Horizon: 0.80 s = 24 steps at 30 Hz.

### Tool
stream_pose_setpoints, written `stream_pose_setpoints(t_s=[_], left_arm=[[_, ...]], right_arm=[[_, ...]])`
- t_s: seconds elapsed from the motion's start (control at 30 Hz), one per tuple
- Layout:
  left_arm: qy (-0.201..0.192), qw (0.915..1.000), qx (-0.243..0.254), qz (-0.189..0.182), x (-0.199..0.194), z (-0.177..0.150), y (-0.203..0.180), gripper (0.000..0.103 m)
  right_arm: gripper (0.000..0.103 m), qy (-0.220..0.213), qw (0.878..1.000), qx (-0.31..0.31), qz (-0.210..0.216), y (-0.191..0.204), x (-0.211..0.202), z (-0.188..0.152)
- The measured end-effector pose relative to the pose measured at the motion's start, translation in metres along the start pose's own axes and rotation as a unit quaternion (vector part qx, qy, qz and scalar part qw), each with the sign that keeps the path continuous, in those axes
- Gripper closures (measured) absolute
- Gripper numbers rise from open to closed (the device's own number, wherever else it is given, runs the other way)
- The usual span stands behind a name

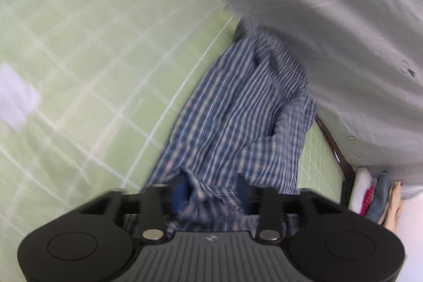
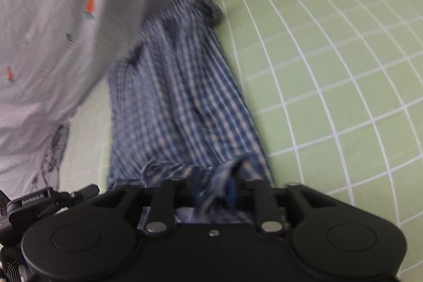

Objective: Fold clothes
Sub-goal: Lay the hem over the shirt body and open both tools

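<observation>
Checked shirt (image 1: 238,107) on green grid mat (image 1: 79,44), carrot-print sheet (image 1: 343,17) alongside, both fingers released

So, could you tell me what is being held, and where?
Left gripper: nothing, open around the near edge of the checked garment. Right gripper: same edge between its jaws; grip cannot be told.

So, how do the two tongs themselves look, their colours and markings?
Both tongs are matte black, with two round discs and silver rivets on the link arms. The left tongs have a grey ribbed plate with a small emblem. The right tongs have a plain black plate; their fingers look blue.
</observation>
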<state>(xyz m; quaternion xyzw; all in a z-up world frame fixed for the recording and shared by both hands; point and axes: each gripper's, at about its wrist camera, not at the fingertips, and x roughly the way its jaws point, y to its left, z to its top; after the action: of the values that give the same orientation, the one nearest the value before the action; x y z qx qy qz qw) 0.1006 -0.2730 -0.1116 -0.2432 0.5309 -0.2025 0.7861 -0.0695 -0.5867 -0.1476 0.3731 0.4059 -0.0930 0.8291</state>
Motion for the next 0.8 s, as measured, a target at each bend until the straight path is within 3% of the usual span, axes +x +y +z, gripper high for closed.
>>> stream_pose_setpoints(t_s=[0.07, 0.1, 0.3, 0.4, 0.6, 0.8], left_arm=[[-0.023, 0.9994, 0.023, 0.009, -0.017, -0.002, -0.004, 0.035], [-0.030, 0.9991, 0.029, 0.011, -0.024, -0.004, -0.004, 0.033], [-0.035, 0.9976, 0.045, 0.039, -0.048, -0.023, 0.008, 0.029], [-0.013, 0.9965, 0.055, 0.061, -0.043, -0.037, 0.014, 0.029], [0.035, 0.9957, 0.066, 0.055, -0.023, -0.051, 0.016, 0.029], [0.039, 0.9950, 0.070, 0.059, -0.014, -0.048, 0.017, 0.029]], right_arm=[[0.049, -0.032, 0.999, -0.006, 0.000, 0.001, -0.018, 0.000], [0.046, -0.048, 0.999, -0.010, -0.004, 0.002, -0.027, 0.000], [0.045, -0.099, 0.994, -0.018, -0.049, -0.012, -0.067, -0.011], [0.045, -0.087, 0.991, -0.035, -0.092, -0.020, -0.070, -0.026], [0.045, -0.063, 0.993, -0.036, -0.093, -0.023, -0.067, -0.046], [0.045, -0.057, 0.989, -0.066, -0.117, -0.012, -0.057, -0.045]])
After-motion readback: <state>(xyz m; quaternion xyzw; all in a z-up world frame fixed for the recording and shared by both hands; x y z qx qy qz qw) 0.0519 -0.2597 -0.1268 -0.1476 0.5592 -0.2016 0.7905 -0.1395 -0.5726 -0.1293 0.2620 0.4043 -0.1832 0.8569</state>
